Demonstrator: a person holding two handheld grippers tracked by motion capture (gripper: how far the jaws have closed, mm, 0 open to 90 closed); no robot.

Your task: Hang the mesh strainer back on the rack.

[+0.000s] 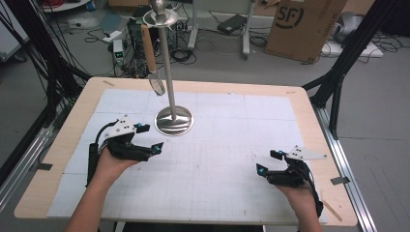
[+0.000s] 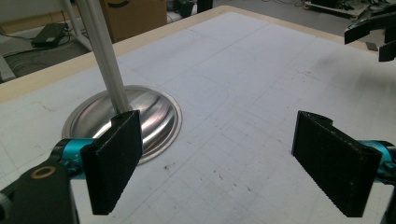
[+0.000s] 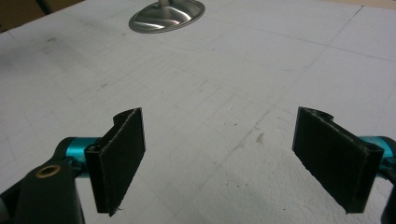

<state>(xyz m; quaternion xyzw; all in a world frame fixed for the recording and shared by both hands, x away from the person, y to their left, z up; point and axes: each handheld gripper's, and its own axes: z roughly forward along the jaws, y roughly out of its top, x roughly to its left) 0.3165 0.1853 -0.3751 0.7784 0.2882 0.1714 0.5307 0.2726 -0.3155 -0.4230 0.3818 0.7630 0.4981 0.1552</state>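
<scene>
At the far middle of the desk (image 1: 300,101) stands a metal stand (image 1: 173,121): a round polished base, a thin upright pole, a small dish at the top; from that dish hangs a strainer (image 1: 155,83) with a wooden handle, its wire ring lowest, clear of the desk. The left tongs (image 1: 145,140) hover just left of the base, jaws spread wide and holding nothing; in the left gripper view the base (image 2: 140,116) lies close ahead, just past the left jaw, with the pole rising from it. The right tongs (image 1: 266,162) rest well apart, near the right edge, likewise wide open and empty; the base (image 3: 167,15) shows far ahead in the right gripper view. The strainer is likely light and stiff, but free to swing on its hook; the wooden handle looks the best hold, less slippery than the wire ring, which might bend under a pinch. The stand looks top-heavy and smooth; a sideways tug could tip it, so lifting the strainer straight up seems wise. The strainer hangs above and beyond the left tongs, nearer to them than to the right.
</scene>
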